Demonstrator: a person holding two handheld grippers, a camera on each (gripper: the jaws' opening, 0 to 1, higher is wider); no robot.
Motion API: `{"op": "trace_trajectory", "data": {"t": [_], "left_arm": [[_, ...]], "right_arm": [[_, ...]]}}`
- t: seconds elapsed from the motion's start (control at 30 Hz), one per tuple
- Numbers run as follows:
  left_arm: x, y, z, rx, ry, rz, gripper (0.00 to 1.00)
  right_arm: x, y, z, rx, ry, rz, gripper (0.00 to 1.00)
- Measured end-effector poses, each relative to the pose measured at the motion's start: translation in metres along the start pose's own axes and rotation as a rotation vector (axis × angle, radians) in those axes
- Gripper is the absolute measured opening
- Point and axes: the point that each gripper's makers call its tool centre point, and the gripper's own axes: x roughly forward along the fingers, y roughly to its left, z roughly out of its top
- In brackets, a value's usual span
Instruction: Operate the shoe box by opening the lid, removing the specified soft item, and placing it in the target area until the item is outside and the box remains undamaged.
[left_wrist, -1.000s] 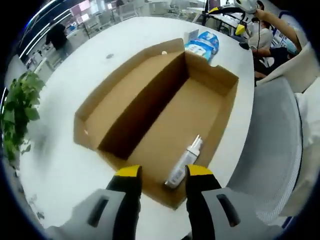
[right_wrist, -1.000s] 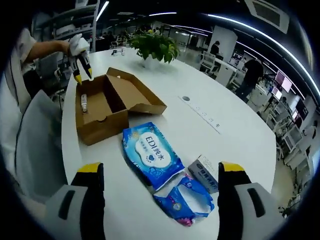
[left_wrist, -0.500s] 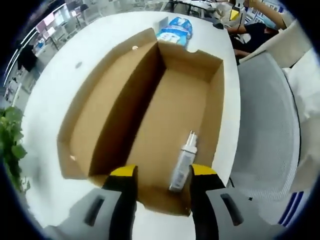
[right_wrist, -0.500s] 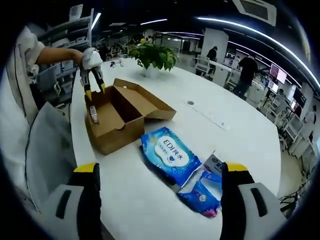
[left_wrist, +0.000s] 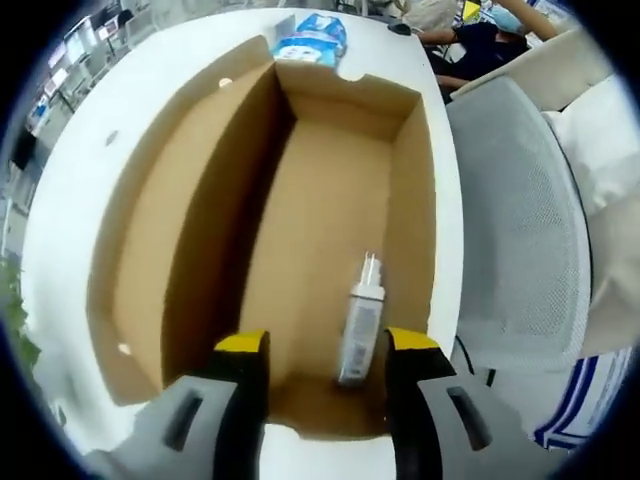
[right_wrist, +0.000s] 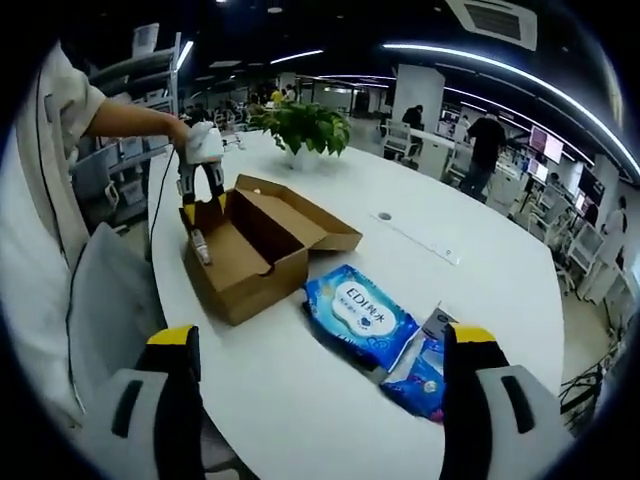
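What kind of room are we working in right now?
Probably an open-plan office: a large white table with a potted plant, desks and monitors behind, and strip lights on a dark ceiling.

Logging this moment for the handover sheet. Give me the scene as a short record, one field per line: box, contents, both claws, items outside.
box: cardboard shoe box, lid folded fully open, on the white table
contents: one small white bottle lying on the box floor near the right wall
left claw: left claw open, tips over the box's near end, bottle between them, not gripped
right claw: right claw open, holding nothing, over the table
items outside: blue wipes pack, smaller blue packet, potted plant
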Motion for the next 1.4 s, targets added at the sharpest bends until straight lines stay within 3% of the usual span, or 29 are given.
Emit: {"op": "trace_trajectory", "data": {"t": [0.67,1.07,1.4], "left_arm": [[0.025,-0.011,-0.007,0.135,0.125,-0.150,0.48],[0.041,-0.013,-0.006,0.184,0.139,-0.149,0.46],[0.050,-0.013,-0.002,0.190,0.091,-0.107,0.43]], "right_arm": [[-0.012,0.005,-0.018,0.077,0.006,-0.052,0.96],[-0.014,0.003,-0.025,0.094,0.014,-0.069,0.96],[-0.013,0.003,-0.027,0.101,0.016,-0.068,0.96]]}}
